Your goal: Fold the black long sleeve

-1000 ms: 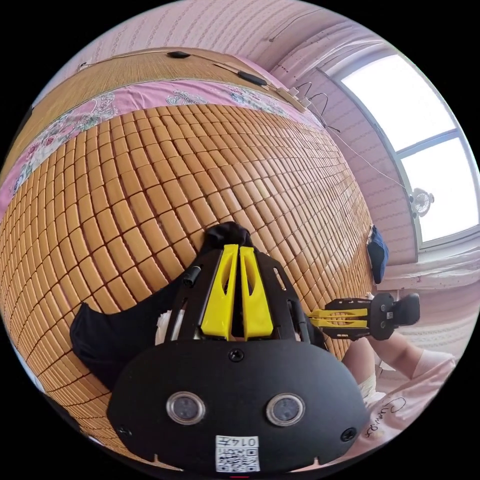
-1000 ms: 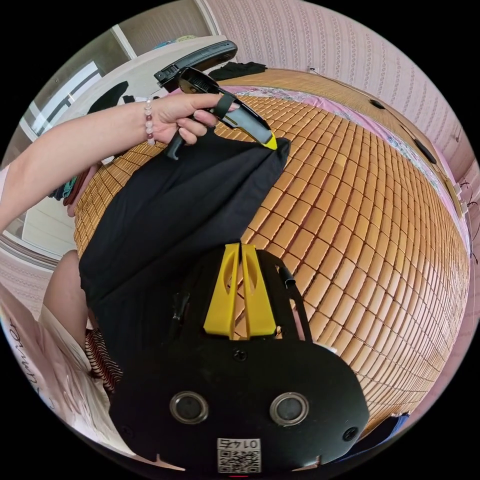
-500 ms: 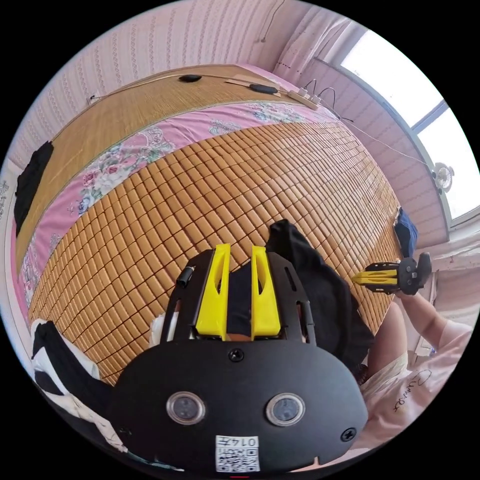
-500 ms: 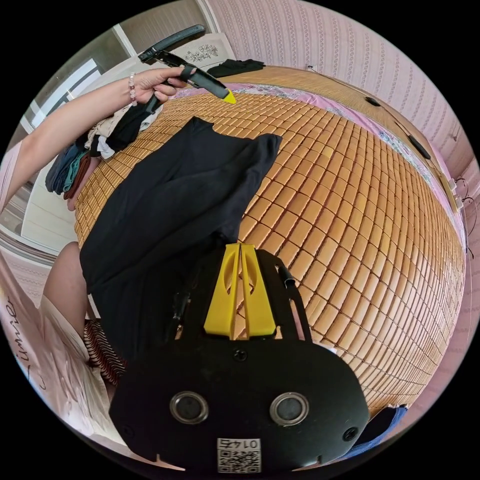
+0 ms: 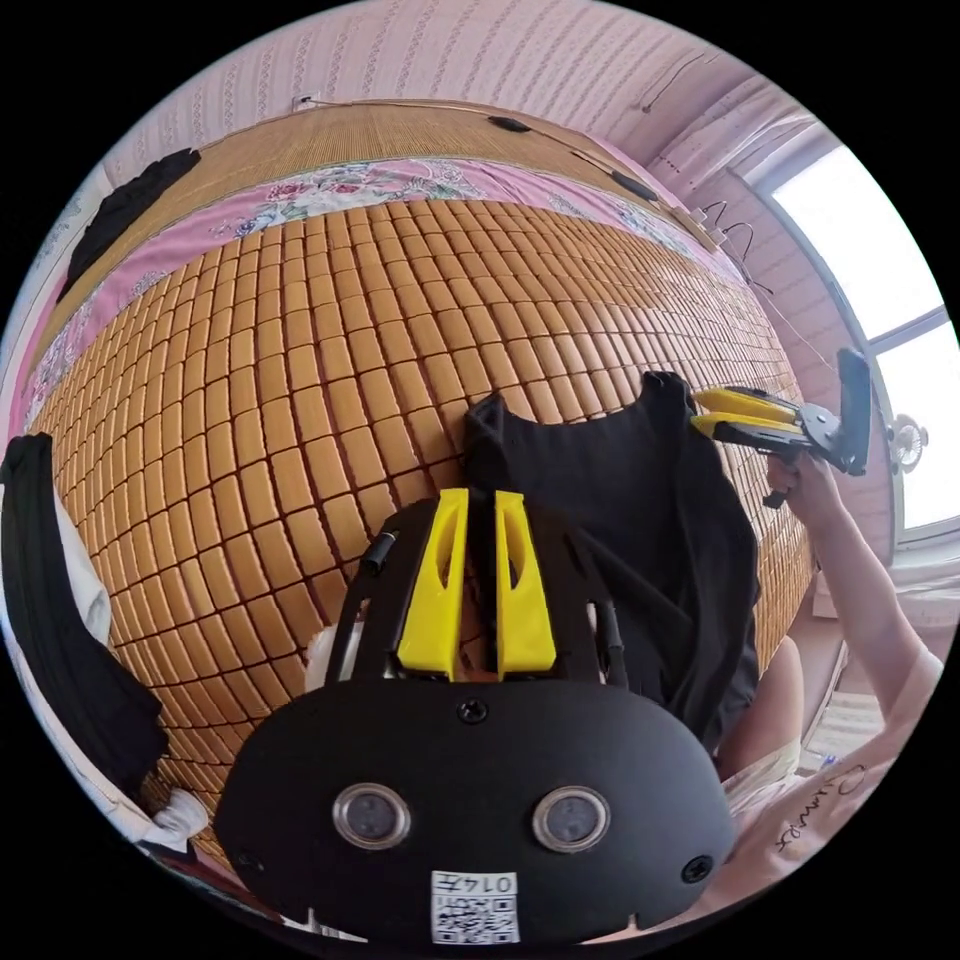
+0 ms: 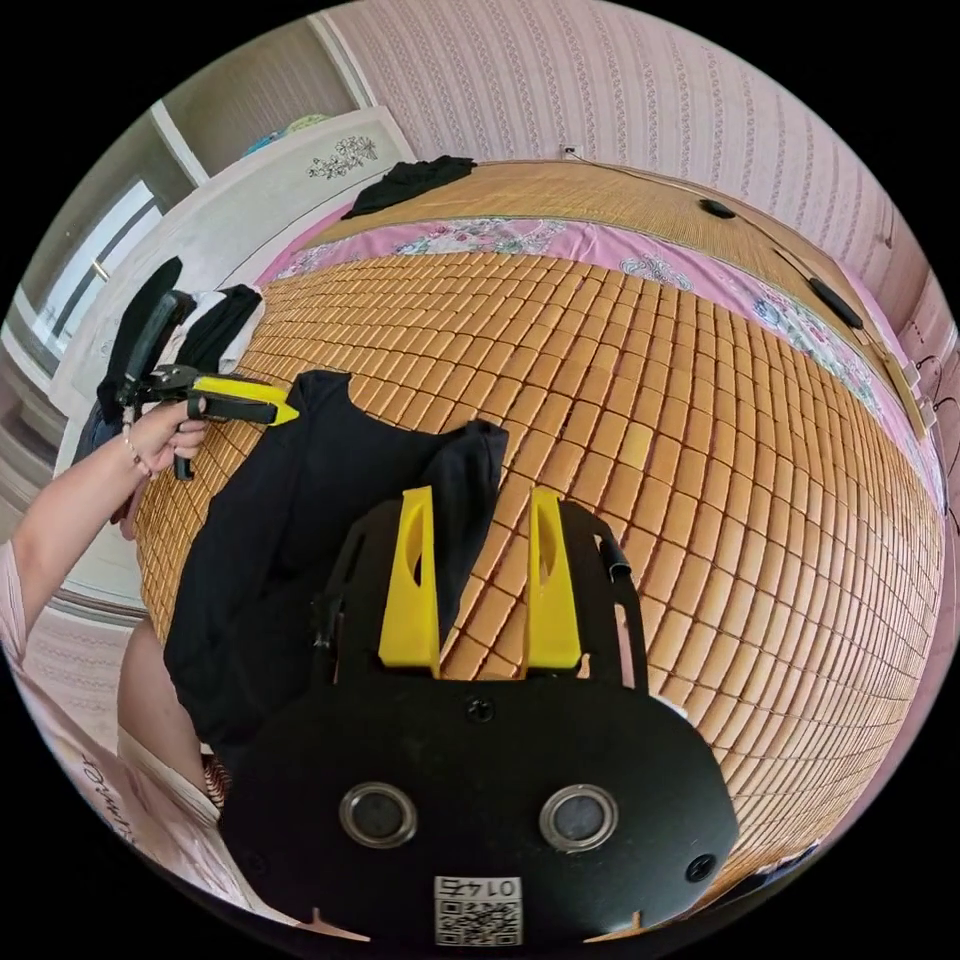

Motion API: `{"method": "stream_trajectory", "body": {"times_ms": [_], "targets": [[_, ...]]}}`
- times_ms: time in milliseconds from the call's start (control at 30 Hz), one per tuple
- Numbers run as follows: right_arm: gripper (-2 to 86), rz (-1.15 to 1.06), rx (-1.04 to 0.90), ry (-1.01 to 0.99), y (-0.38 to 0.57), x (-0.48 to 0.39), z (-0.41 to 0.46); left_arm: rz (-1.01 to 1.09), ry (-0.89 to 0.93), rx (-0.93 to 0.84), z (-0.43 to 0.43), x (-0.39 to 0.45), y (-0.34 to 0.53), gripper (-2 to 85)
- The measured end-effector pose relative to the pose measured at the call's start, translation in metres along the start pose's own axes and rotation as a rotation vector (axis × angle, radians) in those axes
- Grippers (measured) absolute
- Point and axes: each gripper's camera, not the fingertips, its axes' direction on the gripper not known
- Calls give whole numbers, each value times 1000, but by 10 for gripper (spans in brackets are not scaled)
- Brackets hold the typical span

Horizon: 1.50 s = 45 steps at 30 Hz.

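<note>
Quick change log: a second ago the black long-sleeve shirt [image 5: 610, 500] was up in the air, pinched by my left claw [image 5: 480, 495], with my right claw [image 6: 482, 492] shut. Half a second ago the left had let go and swung off, and the right was clamped on the cloth. Now the right claw's jaws stand wide apart, so it has dropped its hold. The shirt's far corner sits just past its tips, and I see nothing pressed between them. The shirt now lies spread on the orange bamboo-tile mat [image 5: 300, 350] on the bed. Its near part drapes over the mat's edge toward my body. In the right gripper view the left claw is back at the shirt's other far corner, tips touching or just beside the cloth. Its jaws show a thin dark slit between them in the left gripper view; I can't tell if they are pinching fabric or just nearly closed. My read: the lay-out step is done and the actual folds haven't started. Containers: no box, basket or drawer holds anything here. The loose pile of black and white clothes [image 5: 60, 600] sits straight on the mat's corner, well apart from the shirt.
</note>
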Motion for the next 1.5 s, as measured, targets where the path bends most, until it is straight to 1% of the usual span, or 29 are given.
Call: {"method": "stream_trajectory", "body": {"times_ms": [33, 100, 200, 267, 333, 500, 567, 600, 667, 700, 767, 800, 867, 900, 933, 967, 1033, 1133, 1167, 1200, 1267, 1300, 1367, 1467, 1500], "targets": [[49, 8, -7, -17, -7, 4, 4, -17, 17, 24, -4, -1, 0, 18], [13, 29, 28, -36, -16, 11, -3, -14, 17, 66, -13, -1, 1, 7], [0, 57, 128, -19, -30, 23, -32, -42, 15, 195, -40, -3, 3, -1], [-2, 79, 183, -12, -41, 31, -52, -81, 52, 308, -65, -9, 5, -3], [-2, 88, 222, -26, -54, 35, -73, -97, 76, 343, -77, -10, 7, -4], [-3, -13, 210, -17, -48, 7, -95, -30, 83, 342, -104, 9, 33, -5], [-3, -58, 245, -51, -26, -11, -114, 54, 85, 342, -129, 26, 68, -5], [-2, -91, 278, -99, -5, -25, -131, 77, 85, 342, -136, 31, 80, -5], [-2, -143, 328, -167, 37, -50, -155, 162, 94, 327, -160, 52, 142, -5], [-1, -173, 315, -203, 67, -67, -165, 180, 96, 319, -164, 57, 160, -5], [-1, -195, 254, -226, 111, -95, -167, 224, 150, 272, -164, 81, 237, -6], [-1, -191, 200, -241, 139, -112, -157, 217, 167, 253, -159, 86, 256, -6], [-2, -164, 122, -261, 178, -137, -129, 183, 187, 159, -123, 107, 323, -7], [-3, -160, 49, -247, 198, -152, -104, 178, 179, 141, -112, 112, 338, -7], [-3, -142, -26, -192, 215, -164, -79, 146, 178, 118, -90, 117, 364, -7], [-4, -139, -60, -164, 221, -169, -68, 101, 204, 80, -70, 118, 383, -8], [-4, -116, -98, -82, 237, -187, -43, 69, 203, 72, -53, 121, 403, -9], [-4, -77, -55, -56, 242, -203, -42, 117, 92, 64, -50, 133, 426, -10], [-4, -88, -60, -35, 242, -207, -43, 131, 35, 39, -51, 136, 434, -10], [-4, -110, -78, 7, 242, -216, -46, 139, 12, 29, -53, 137, 438, -10], [-5, -167, -125, 28, 242, -228, -51, 139, -25, 28, -71, 139, 454, -10], [-5, -197, -144, 41, 242, -234, -57, 130, -23, 40, -78, 139, 458, -10], [-6, -216, -133, 56, 236, -241, -70, 138, 35, 123, -105, 152, 463, -10], [-9, -269, -64, 77, 193, -257, -83, 203, 105, 171, -115, 196, 448, -10], [-9, -308, -43, 83, 164, -268, -80, 210, 110, 173, -113, 208, 443, -10]]}}
